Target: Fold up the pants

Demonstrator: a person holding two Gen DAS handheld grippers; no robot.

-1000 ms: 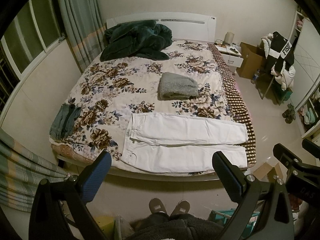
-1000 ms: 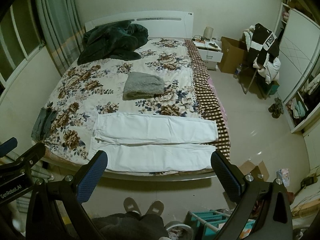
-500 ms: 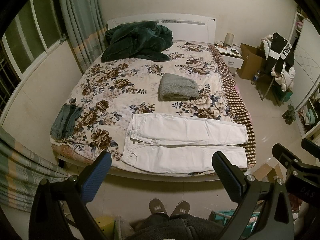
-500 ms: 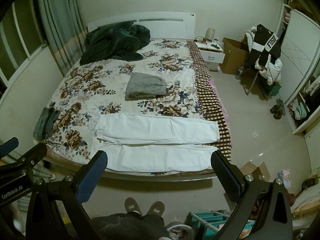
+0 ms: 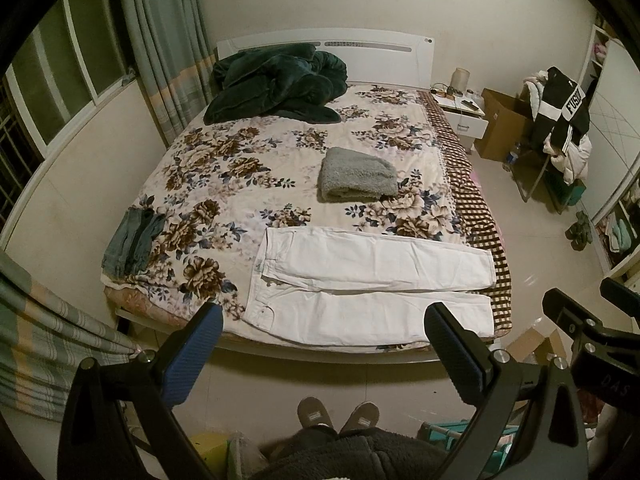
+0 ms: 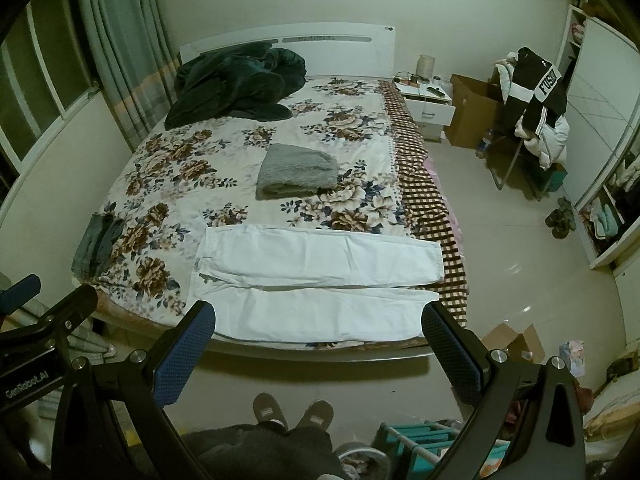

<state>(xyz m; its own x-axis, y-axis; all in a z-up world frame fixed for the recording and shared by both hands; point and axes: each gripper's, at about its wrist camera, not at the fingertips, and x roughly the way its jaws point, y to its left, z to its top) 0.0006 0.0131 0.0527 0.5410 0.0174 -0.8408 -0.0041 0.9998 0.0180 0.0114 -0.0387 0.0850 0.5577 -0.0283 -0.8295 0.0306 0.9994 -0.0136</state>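
Note:
White pants (image 5: pixel 368 284) lie flat along the near edge of the bed, waist at the left, both legs stretched to the right; they also show in the right wrist view (image 6: pixel 316 284). My left gripper (image 5: pixel 324 320) is open and empty, held above the floor in front of the bed, well short of the pants. My right gripper (image 6: pixel 318 320) is open and empty too, at about the same distance. Each gripper shows at the edge of the other's view.
The bed (image 5: pixel 248 168) has a floral cover. On it lie a folded grey towel (image 5: pixel 356 176), a dark green blanket (image 5: pixel 276 84) by the headboard and folded jeans (image 5: pixel 132 240) at the left edge. A nightstand (image 5: pixel 460 112), boxes and a clothes-laden chair (image 5: pixel 560 120) stand right.
Both grippers have drifted slightly, so the bed sits a little lower and nearer in both views. The pants have not moved and both grippers stay open.

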